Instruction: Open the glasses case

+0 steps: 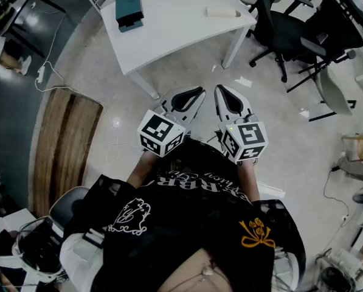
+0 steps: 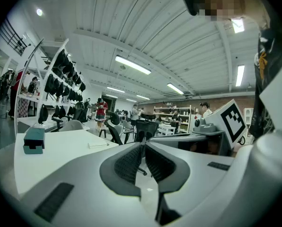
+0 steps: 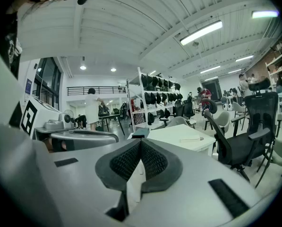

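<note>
The person's black shirt is filling the near view. Just beyond it the left tool and right tool are hanging side by side, both pinched together on nothing, well short of the tabletop. The teal glasses case is sitting near the tabletop's left edge, looking closed. It is probably rigid, light and smooth, so steadying its base while lifting the lid's lip seems best. Office chairs are standing right of the tabletop on a pale floor.

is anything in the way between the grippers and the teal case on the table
Nothing visible. Both the left gripper and right gripper hang over the floor, short of the white table; the glasses case sits near its left edge, with only bare tabletop before it.
</note>
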`<state>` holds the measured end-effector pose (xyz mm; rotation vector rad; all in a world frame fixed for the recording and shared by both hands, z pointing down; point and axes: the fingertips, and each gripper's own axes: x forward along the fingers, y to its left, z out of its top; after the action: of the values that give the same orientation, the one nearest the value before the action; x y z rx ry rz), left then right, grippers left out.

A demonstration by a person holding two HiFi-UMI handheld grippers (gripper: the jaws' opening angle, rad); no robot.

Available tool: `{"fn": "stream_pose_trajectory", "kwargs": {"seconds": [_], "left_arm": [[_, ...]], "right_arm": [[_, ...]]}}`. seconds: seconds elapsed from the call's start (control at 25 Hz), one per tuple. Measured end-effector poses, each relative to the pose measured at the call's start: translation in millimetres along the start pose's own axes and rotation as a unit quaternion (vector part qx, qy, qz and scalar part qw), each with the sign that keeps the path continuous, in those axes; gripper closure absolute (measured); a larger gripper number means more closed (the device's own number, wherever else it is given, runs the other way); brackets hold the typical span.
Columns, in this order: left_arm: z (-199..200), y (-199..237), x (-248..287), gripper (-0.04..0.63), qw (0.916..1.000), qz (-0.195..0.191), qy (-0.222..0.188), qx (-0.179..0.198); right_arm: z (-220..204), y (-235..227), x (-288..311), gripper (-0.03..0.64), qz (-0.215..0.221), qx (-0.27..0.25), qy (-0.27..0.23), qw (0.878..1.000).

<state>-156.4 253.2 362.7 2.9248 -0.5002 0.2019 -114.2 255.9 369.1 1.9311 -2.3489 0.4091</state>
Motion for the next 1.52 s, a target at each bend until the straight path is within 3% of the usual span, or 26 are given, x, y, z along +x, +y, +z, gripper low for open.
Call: {"fn": "stream_pose_trajectory", "kwargs": {"seconds": [0.92, 1.28, 1.52], "left_arm": [[-8, -18, 14, 0.554, 0.9996, 0.012, 0.022, 0.010], [-18, 0, 18, 0.554, 0.9982, 0.025, 0.053, 0.011], [-17, 23, 48, 0.554, 0.9982, 0.016, 0.058, 0.007]], "right_arm": [[-16, -14, -14, 0.603, 0.014, 0.013, -0.001, 1.000], [-25, -15, 9, 0.603, 0.030, 0.029, 0.016, 0.999], [-25, -41, 33, 0.603, 0.020, 0.027, 0.025, 0.999]]}}
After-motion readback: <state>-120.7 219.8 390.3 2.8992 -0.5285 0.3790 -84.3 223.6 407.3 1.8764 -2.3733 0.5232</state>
